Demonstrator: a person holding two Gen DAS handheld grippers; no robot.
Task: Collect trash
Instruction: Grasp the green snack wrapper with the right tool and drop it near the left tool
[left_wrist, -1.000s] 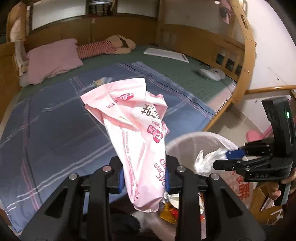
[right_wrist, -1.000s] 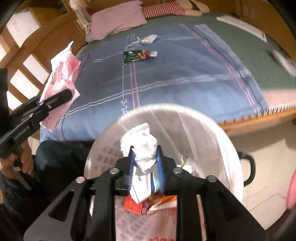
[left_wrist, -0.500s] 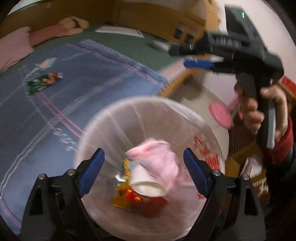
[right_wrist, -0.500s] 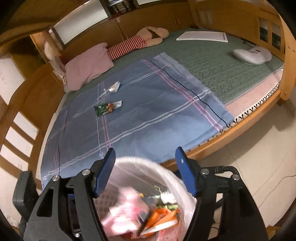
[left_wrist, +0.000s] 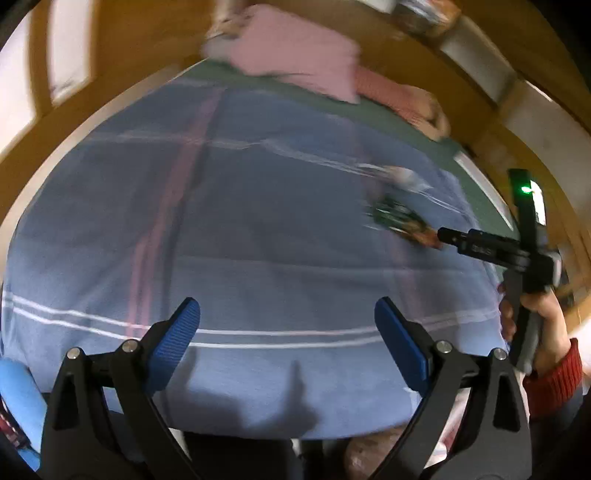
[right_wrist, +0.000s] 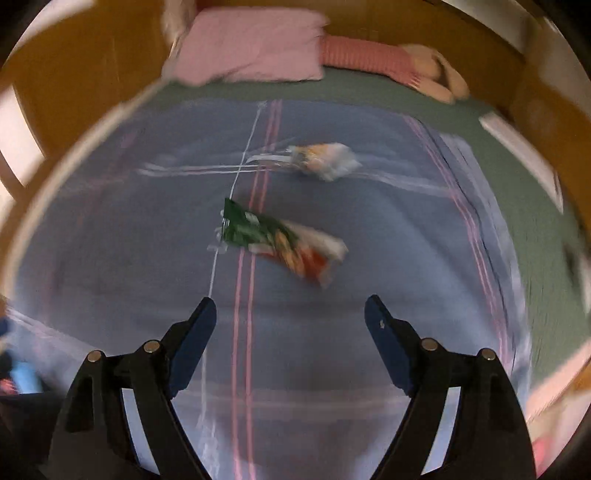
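A green, white and orange snack wrapper lies on the blue blanket, just ahead of my right gripper, which is open and empty above the bed. A clear wrapper with orange print lies farther back. My left gripper is open and empty over the blanket's near edge. In the left wrist view the green wrapper and the clear wrapper show blurred at the right, with the right gripper's fingers reaching toward them. The trash bin is out of view.
A pink pillow and a striped plush toy lie at the head of the bed. Wooden bed rails curve round the left and back. Green sheet lies to the right of the blanket.
Both grippers dropped their trash, the pink bag and white wad, into the bin and opened. Both have since swung away from the bin to face the bed.
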